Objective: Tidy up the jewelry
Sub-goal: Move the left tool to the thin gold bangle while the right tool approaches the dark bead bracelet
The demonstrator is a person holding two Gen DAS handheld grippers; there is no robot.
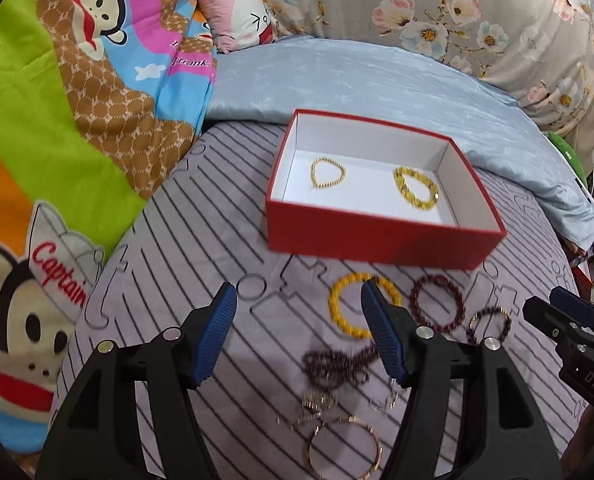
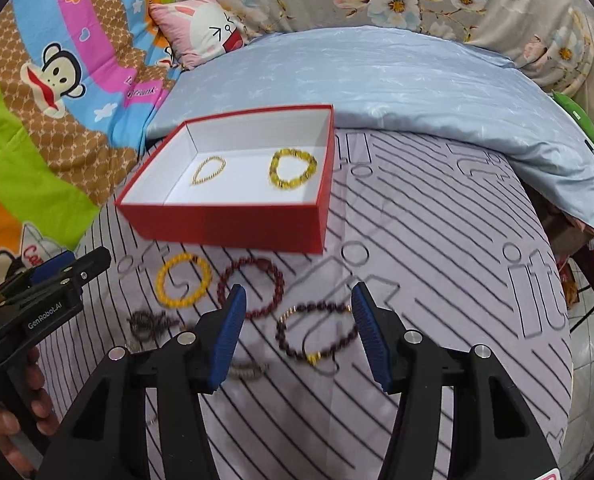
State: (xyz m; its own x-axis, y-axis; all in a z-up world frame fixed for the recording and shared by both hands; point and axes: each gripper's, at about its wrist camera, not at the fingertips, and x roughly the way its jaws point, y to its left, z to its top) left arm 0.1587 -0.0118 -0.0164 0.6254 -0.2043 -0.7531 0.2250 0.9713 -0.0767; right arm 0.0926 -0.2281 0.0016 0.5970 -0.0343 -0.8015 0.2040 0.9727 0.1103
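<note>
Beside red box, loose bracelets, cartoon blanket, blue pillow

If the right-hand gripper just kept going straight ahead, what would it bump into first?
Probably the dark beaded bracelet lying between the open right gripper fingers on the striped bedsheet; depth is hard to judge.

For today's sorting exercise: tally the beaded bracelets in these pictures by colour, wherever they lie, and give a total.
Thin gold beads: 1, in the red box
Yellow beads: 2, one in the box, one on the bed
Dark red beads: 2, both on the bed
Total: 5
</note>
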